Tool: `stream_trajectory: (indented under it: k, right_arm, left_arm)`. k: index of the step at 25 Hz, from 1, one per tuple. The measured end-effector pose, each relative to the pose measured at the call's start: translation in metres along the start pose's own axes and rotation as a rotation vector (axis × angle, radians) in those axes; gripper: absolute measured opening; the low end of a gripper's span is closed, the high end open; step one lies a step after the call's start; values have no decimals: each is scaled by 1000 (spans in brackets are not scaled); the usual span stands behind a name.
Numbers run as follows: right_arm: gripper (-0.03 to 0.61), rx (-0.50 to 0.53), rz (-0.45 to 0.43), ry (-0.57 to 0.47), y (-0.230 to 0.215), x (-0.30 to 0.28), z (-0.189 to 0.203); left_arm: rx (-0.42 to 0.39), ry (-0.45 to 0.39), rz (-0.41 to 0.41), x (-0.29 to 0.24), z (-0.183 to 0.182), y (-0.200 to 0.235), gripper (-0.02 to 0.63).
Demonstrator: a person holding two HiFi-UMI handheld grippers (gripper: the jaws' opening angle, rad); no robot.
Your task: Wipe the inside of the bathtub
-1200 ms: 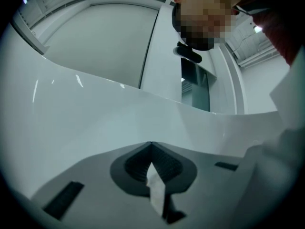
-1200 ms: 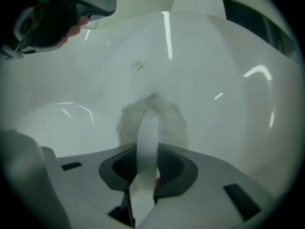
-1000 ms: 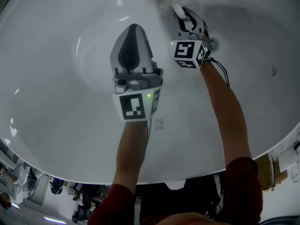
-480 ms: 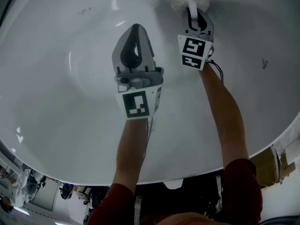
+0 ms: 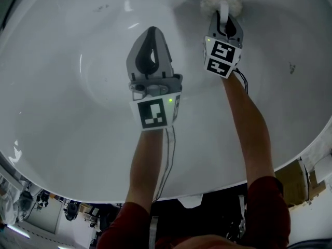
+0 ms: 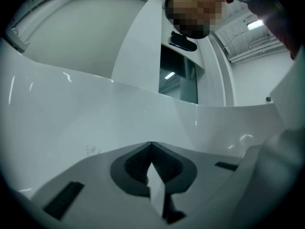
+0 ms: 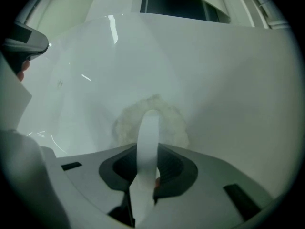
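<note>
White-handled fluffy scrubber (image 5: 221, 2), clamped in right gripper (image 5: 224, 21), points lengthwise into bathtub wall (image 5: 290, 30); left gripper (image 5: 151, 31) clenched.

no legible text, labels or numbers anywhere.

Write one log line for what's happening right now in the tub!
right gripper: shut on fluffy white round pad by its handle, pad against white bathtub wall | left gripper: shut, empty
</note>
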State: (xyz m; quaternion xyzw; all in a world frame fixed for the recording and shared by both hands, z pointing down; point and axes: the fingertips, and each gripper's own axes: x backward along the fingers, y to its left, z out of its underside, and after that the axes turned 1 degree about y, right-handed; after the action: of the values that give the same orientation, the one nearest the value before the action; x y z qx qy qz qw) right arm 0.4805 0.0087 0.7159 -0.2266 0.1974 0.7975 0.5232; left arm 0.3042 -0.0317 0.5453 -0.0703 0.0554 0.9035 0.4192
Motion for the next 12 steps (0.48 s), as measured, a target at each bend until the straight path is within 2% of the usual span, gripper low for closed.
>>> stream_trajectory:
  k: [3, 7, 10, 12]
  right_arm:
    - [92, 18, -12, -16, 1, 23, -3]
    - [92, 23, -27, -41, 30, 53, -28]
    - [92, 26, -44, -66, 67, 83, -51]
    - [92, 30, -62, -88, 110, 109, -70]
  left_arm:
    - [2, -4, -16, 21, -6, 0, 15]
    - [6, -17, -47, 46, -31, 28, 15]
    - [-1, -22, -64, 73, -53, 59, 15]
    - [-6, -39, -79, 101, -72, 96, 15]
